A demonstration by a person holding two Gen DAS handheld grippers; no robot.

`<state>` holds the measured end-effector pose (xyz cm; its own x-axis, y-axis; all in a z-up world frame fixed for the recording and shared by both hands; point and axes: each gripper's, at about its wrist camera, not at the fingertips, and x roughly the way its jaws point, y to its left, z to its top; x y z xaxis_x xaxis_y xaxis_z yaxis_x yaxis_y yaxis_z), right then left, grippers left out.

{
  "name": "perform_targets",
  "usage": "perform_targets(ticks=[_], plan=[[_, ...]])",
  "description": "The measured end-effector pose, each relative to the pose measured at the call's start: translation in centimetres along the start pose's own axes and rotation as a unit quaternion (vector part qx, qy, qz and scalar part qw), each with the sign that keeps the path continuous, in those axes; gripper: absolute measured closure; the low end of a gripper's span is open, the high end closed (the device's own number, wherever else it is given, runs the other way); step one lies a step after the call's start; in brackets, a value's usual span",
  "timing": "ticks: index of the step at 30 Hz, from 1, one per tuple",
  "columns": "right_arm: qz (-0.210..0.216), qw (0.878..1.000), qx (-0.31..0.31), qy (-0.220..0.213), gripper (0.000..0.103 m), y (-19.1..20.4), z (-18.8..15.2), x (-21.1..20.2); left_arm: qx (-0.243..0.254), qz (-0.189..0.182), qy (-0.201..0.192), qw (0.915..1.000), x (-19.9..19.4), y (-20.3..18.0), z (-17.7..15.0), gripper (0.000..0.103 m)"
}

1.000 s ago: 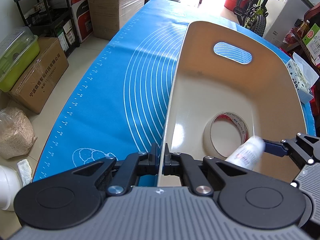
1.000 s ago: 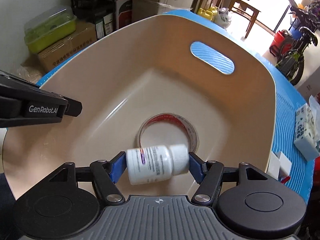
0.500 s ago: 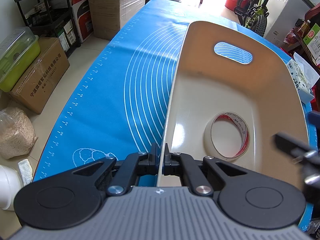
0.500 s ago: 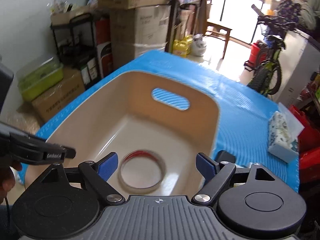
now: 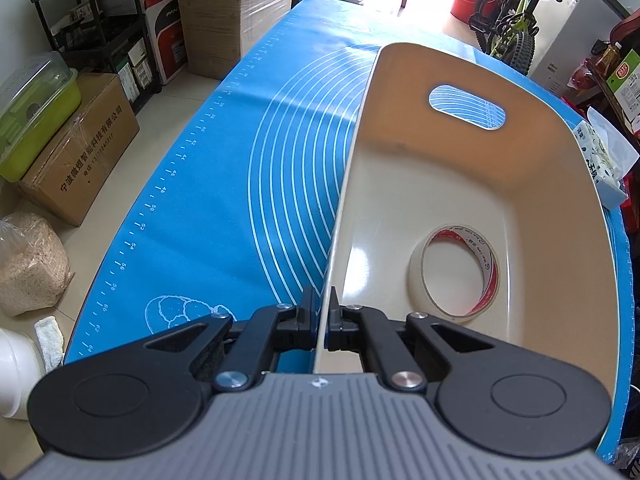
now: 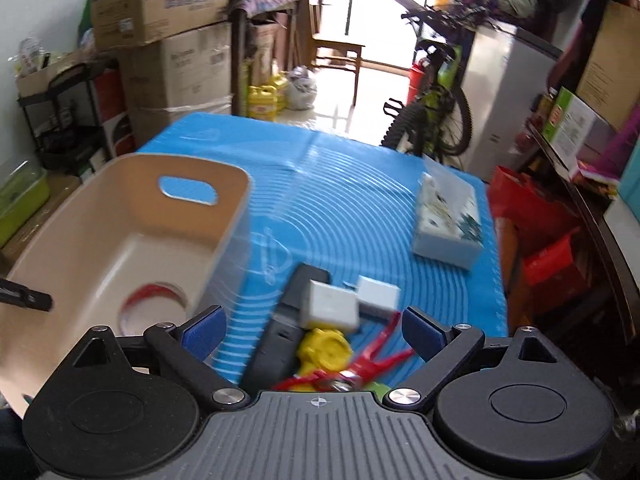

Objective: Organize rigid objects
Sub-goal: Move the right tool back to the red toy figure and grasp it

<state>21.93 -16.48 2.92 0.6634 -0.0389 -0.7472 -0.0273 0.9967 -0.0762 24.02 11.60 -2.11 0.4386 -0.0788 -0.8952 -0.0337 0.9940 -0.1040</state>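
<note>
Left wrist: left gripper [image 5: 323, 322] at bottom centre, fingers pinching beige bin [image 5: 472, 184] rim; tape roll [image 5: 454, 272] flat inside bin, lower right.

Right wrist: right gripper [image 6: 314, 330] fingers spread wide, holding nothing, over blurred clutter at bottom centre: white blocks [image 6: 330, 304], yellow piece [image 6: 322, 350], red clip [image 6: 374, 358], black remote [image 6: 284, 328] on blue mat [image 6: 360, 184]. Bin at left.

Daylight floods in from far doorway, blown out white in both my views. Left wrist feed sharp; glossy highlights on beige bin [image 5: 400, 200] inner wall. Right wrist feed motion-smeared, white blocks [image 6: 332, 304] and bin rim soft. Fisheye bending shelves at edges, corners dark.
</note>
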Motion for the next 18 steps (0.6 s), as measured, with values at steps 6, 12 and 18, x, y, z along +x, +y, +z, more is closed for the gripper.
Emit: perform_targets(ticks=[6, 12, 18], plan=[[-0.035, 0.999, 0.025, 0.024, 0.008, -3.8, -3.4, 2.0, 0.000, 0.000, 0.000, 1.0000, 0.0, 0.0, 0.0, 0.098], [-0.056, 0.996, 0.032, 0.056, 0.009, -6.1, -6.6, 4.1, 0.000, 0.001, 0.000, 1.0000, 0.0, 0.0, 0.0, 0.098], [-0.057, 0.995, 0.026, 0.077, 0.010, -6.5, -8.3, 5.8, 0.000, 0.001, 0.000, 1.0000, 0.0, -0.1, 0.0, 0.098]])
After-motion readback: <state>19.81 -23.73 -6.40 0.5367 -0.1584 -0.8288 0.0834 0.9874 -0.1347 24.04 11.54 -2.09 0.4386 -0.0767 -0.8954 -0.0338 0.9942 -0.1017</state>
